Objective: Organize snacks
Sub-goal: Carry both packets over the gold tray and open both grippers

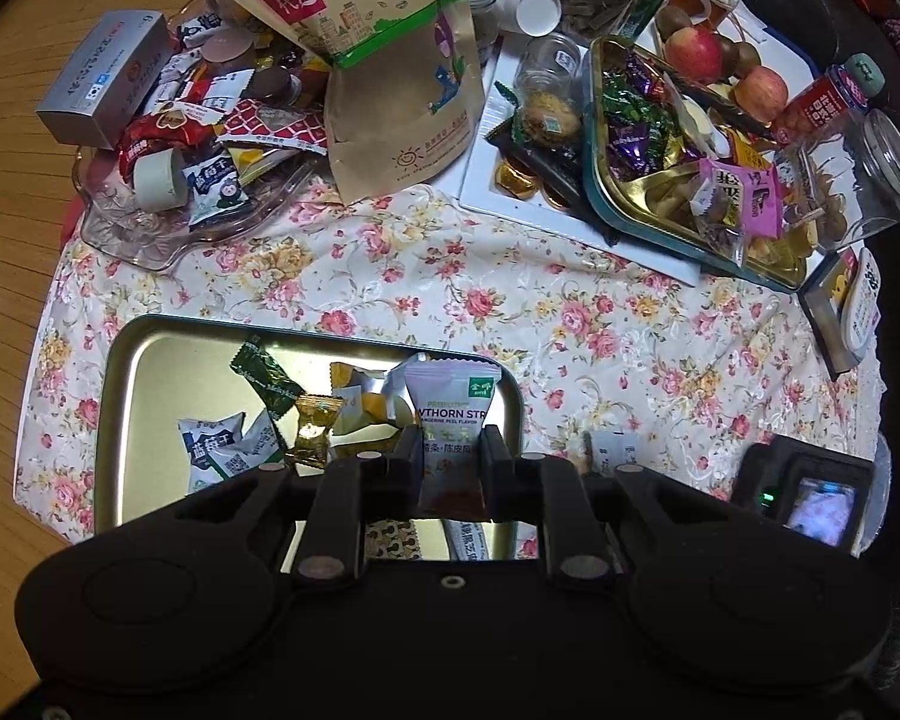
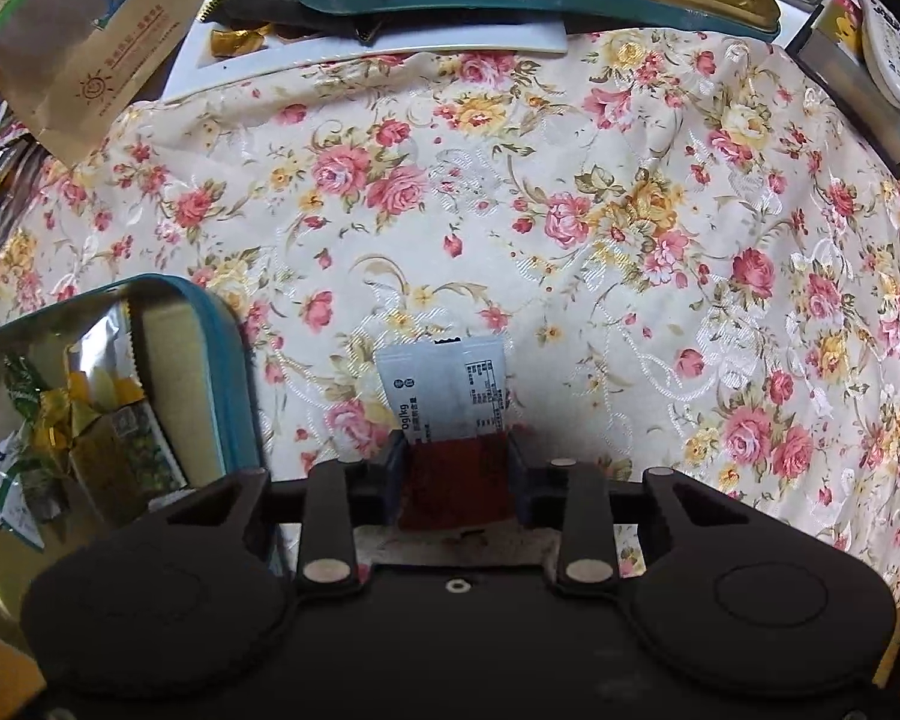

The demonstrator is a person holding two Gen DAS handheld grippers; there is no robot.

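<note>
Above the near tin, the left gripper points steeply down, clamped on a hawthorn packet; the right gripper points straight down, jaws gripping a white-and-red sachet on the flowered cloth.

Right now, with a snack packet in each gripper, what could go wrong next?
1. The left gripper grips only the lower end of the hawthorn packet above the tin; it may twist or slip.
2. The right gripper pinches the white packet against the tablecloth, so it might snag cloth when lifted.
</note>
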